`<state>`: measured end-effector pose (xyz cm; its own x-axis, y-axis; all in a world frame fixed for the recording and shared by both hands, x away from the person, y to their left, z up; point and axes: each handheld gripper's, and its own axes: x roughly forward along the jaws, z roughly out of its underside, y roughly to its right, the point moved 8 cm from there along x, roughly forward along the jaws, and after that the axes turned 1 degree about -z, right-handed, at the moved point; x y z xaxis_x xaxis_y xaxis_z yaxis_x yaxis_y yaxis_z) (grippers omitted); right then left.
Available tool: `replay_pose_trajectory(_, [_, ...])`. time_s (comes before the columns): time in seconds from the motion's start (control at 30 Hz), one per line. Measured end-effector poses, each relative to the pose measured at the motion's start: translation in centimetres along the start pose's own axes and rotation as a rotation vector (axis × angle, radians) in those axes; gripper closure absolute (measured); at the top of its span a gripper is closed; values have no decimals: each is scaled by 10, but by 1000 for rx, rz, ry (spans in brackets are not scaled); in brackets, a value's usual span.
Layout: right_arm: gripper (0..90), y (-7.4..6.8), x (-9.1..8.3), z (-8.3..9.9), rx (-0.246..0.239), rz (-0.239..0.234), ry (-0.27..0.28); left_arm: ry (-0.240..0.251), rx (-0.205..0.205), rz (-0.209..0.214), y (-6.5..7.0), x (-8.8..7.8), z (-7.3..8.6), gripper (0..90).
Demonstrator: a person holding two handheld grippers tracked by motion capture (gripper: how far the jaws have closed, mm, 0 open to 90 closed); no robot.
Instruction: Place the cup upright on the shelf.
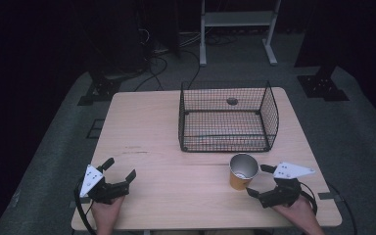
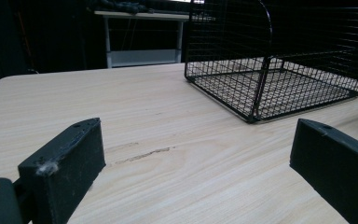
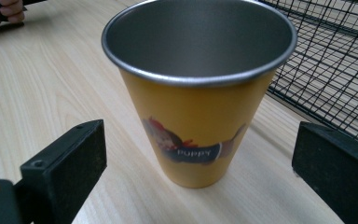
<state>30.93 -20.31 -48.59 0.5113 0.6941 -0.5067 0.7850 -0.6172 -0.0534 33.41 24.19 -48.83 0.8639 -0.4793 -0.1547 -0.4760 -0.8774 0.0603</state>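
Left gripper: the left gripper (image 1: 120, 169) is sitting low at the near left part of the wooden table (image 1: 152, 127). A hand (image 1: 106, 213) is holding it from below. Its jaws are standing wide apart and are holding nothing.
Left gripper pointing: it is pointing forward and a bit toward the wire basket (image 2: 279, 70). In the left gripper view, bare wood with a small dark scratch (image 2: 142, 155) is lying between the jaws.
Right gripper: the right gripper (image 1: 259, 180) is sitting at the near right part of the table, with a hand (image 1: 298, 211) holding it. Its jaws are open wide too, and they are gripping nothing.
Right gripper pointing: it is pointing left at the cup, and the cup is standing just in front of the open jaws, not touching them.
Cup: the yellow metal cup (image 1: 242, 171) is standing upright on the table, just in front of the basket's near side. It has a picture and the word POPPY (image 3: 194, 152) on it.
Inside the cup: the silver inside is looking empty.
Basket: the black wire basket (image 1: 227, 117) is standing at the far middle of the table, open at the top.
Inside the basket: nothing is lying in it.
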Motion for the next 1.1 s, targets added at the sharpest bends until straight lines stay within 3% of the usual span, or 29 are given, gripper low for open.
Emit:
replay_pose_trajectory(0.83, [19, 3, 26, -22, 5, 12, 9, 1, -1, 2, 0, 0, 0, 24])
replay_pose_trajectory(1.1, [19, 0, 35, -26, 9, -8, 25, 2, -2, 3, 0, 0, 0, 24])
